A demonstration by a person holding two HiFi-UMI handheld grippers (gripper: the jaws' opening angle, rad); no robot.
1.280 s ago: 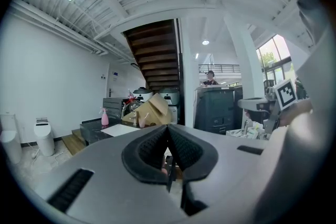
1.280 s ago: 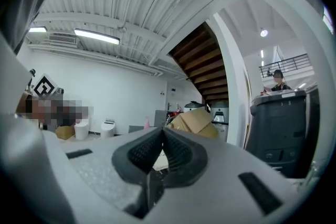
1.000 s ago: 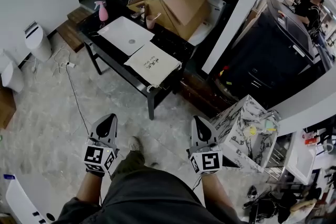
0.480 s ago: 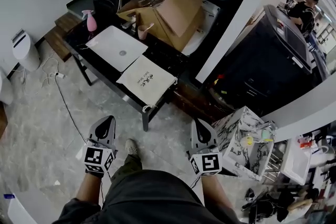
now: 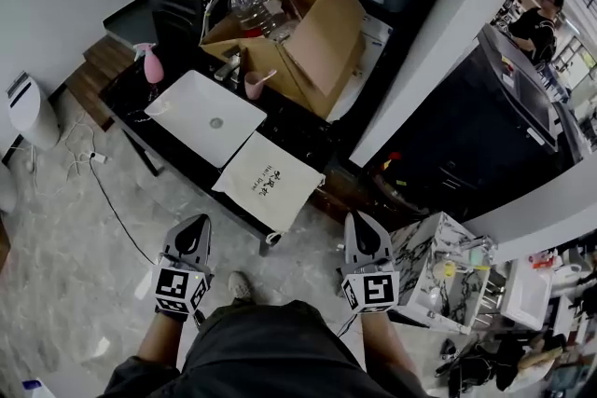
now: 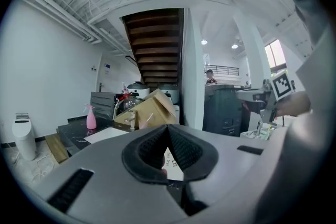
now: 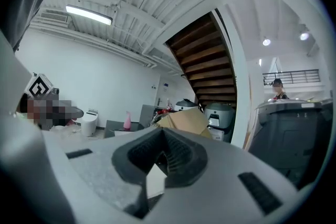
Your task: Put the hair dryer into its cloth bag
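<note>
Cream cloth bag (image 5: 269, 182) with dark print lies flat at the near edge of the long black table (image 5: 308, 128), its cord hanging over the side. The hair dryer I cannot pick out in any view; it may be among the clutter further back.

The left gripper (image 5: 193, 226) and right gripper (image 5: 363, 224) are held level, short of the table, both with jaws pressed together and nothing between them. The step in hand looks like the approach. It would go best by finding the dryer first, then opening one gripper for the bag's mouth.

A white rectangular basin (image 5: 205, 115) sits just beside the bag, with a pink cup (image 5: 253, 85), a pink spray bottle (image 5: 149, 64) and an open cardboard box (image 5: 322, 23) behind. A white marbled box (image 5: 431, 249) crowds the right side, and a white cable (image 5: 110, 200) trails on the floor.
</note>
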